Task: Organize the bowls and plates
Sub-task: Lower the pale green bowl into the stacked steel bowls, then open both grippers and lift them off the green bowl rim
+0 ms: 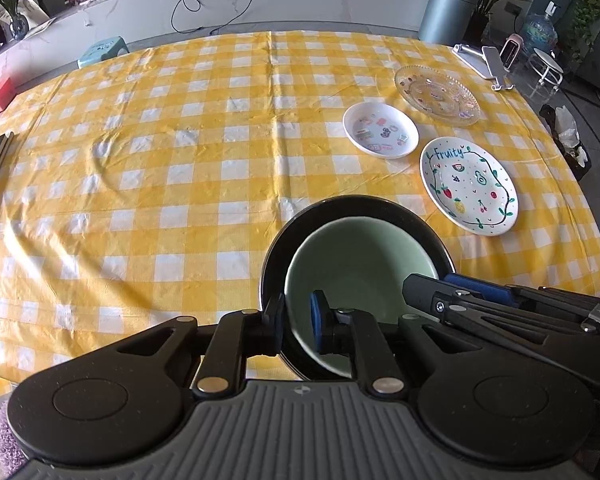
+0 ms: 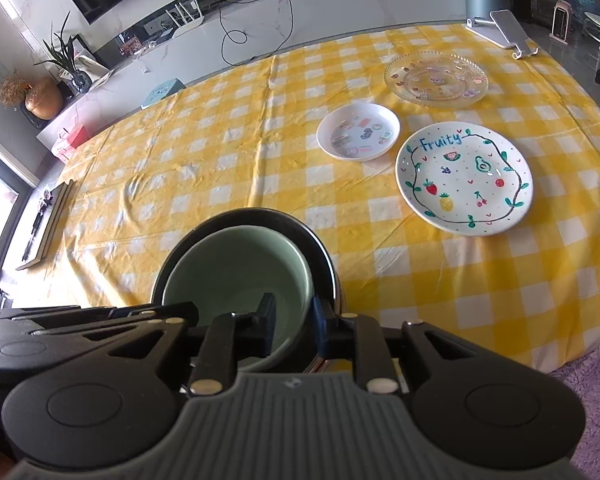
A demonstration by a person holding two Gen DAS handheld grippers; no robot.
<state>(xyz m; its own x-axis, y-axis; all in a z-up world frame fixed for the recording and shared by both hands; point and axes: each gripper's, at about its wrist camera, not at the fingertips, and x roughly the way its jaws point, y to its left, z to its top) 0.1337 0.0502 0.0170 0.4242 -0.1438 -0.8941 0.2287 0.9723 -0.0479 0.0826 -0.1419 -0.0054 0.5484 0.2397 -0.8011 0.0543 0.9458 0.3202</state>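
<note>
A pale green bowl [image 1: 360, 260] [image 2: 240, 268] sits nested inside a black bowl [image 1: 340, 204] [image 2: 260, 214] at the near edge of the yellow checked table. My left gripper [image 1: 296, 316] is shut on the green bowl's left rim, one finger outside it and the blue pad inside. My right gripper [image 2: 294, 320] straddles the green bowl's right rim, jaws apart with a visible gap, not pressing. A "Fruity" plate [image 1: 470, 188] [image 2: 464, 178], a small white sticker dish [image 1: 380, 130] [image 2: 358, 132] and a clear glass plate [image 1: 436, 94] [image 2: 436, 78] lie far right.
A phone stand [image 1: 484, 62] [image 2: 504, 32] stands at the far right corner. A flat frame [image 2: 48, 224] lies at the table's left edge. A purple rug [image 2: 596, 380] lies below the near edge. The left and middle of the cloth are bare.
</note>
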